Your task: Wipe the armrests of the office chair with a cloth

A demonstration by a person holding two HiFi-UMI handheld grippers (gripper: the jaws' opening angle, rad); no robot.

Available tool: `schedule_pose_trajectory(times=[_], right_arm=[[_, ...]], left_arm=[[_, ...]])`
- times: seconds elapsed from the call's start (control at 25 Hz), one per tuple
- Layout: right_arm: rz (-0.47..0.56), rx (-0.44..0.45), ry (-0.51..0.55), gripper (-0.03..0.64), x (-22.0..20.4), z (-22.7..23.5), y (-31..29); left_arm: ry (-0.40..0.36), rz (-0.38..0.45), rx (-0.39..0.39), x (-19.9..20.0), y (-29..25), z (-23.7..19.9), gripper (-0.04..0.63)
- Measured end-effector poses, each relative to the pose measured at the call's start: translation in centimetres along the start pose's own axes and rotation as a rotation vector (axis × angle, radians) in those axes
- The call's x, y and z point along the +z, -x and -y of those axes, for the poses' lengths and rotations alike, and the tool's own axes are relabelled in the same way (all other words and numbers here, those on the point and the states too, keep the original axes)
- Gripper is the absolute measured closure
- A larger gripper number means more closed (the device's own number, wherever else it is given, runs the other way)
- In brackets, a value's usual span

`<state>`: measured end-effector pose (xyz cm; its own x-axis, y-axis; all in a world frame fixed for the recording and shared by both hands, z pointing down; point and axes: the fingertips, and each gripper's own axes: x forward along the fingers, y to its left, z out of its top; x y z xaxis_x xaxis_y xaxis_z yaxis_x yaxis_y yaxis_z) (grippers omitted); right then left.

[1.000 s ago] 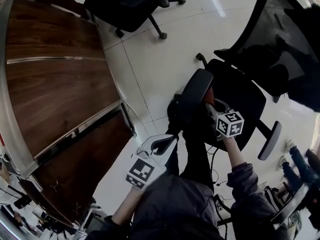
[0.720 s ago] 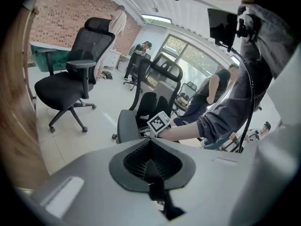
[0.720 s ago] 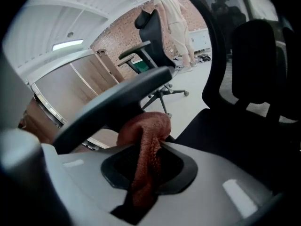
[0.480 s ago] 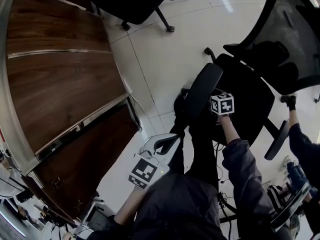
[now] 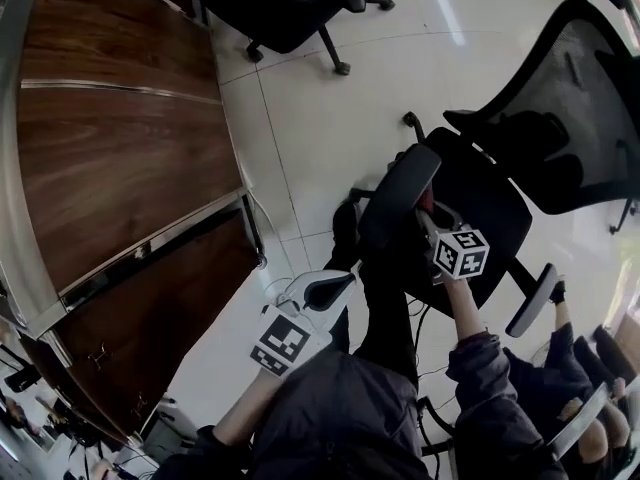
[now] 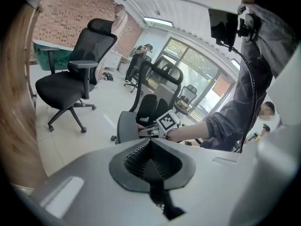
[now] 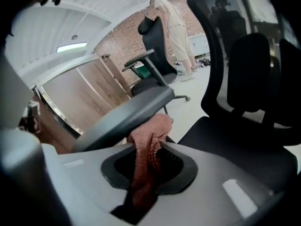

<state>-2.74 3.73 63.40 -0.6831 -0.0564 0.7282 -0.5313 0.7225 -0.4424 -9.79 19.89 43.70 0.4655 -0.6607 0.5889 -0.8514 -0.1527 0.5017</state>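
Note:
The black mesh-backed office chair (image 5: 560, 118) stands in front of me, its grey near armrest (image 5: 400, 193) pointing away and its far armrest (image 5: 530, 300) to the right. My right gripper (image 5: 428, 216) is shut on a pink cloth (image 7: 149, 140) and holds it against the inner side of the near armrest (image 7: 127, 114). A small bit of the cloth (image 5: 425, 200) shows beside the pad in the head view. My left gripper (image 5: 325, 288) hangs low to the left of the chair, shut with nothing between its pads (image 6: 151, 161). From there it looks across at the armrest (image 6: 124, 126).
A curved wooden desk (image 5: 110, 148) fills the left side. A second black office chair (image 5: 290, 8) stands at the top on the white tiled floor (image 5: 320, 118). Someone's legs and shoes (image 5: 560, 348) are at the lower right. More chairs and people are in the background of the left gripper view.
My right gripper slid forward along the near armrest with the cloth, then came back toward me. The left gripper has stayed in place.

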Motion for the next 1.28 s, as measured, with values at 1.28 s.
schedule_pose_trajectory(times=[1.28], right_arm=[[-1.260,0.748,1.224,0.546,4.2,-9.9,-10.3]], left_arm=[[0.270,0.195,0.207,-1.1,3.3,-10.8,0.580]])
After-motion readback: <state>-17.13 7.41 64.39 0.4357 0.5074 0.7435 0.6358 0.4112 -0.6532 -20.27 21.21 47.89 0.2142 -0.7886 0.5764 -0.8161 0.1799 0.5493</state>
